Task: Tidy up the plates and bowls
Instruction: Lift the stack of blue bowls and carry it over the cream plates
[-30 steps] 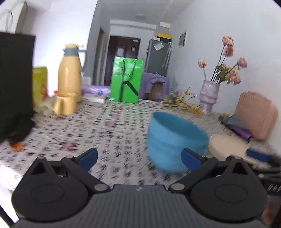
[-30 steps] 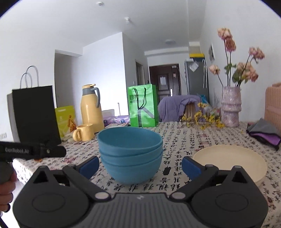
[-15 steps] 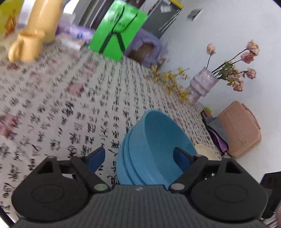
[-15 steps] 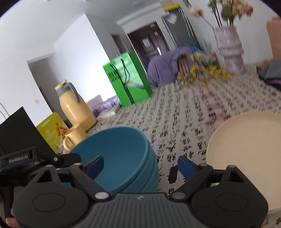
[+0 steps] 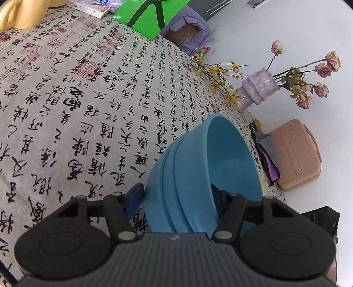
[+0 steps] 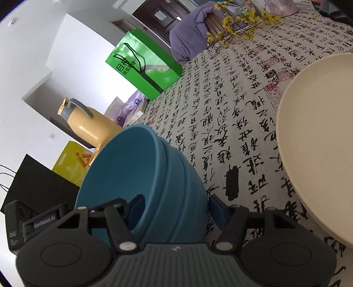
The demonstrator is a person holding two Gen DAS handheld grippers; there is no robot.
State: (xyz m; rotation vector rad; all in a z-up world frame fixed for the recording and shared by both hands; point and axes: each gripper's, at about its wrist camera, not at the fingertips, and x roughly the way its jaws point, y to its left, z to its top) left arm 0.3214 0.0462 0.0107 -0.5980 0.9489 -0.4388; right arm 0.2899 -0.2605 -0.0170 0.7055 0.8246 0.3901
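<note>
This is a lived-in home, a dining or living room. The surface [image 5: 92, 92] ahead of the claw wears a calligraphy-print cloth, and household odds stand at its far side: a lilac vase of dried pink roses [image 5: 260, 90], loose yellow blossom sprigs [image 5: 216, 72], a green shopping bag [image 6: 143, 66], a yellow thermos jug [image 6: 92, 123] and a matching mug [image 5: 24, 13]. Beyond them a purple garment hangs over a chair [image 6: 192, 31], with a dark entrance door [image 6: 161, 15] behind and plain white walls.
</note>
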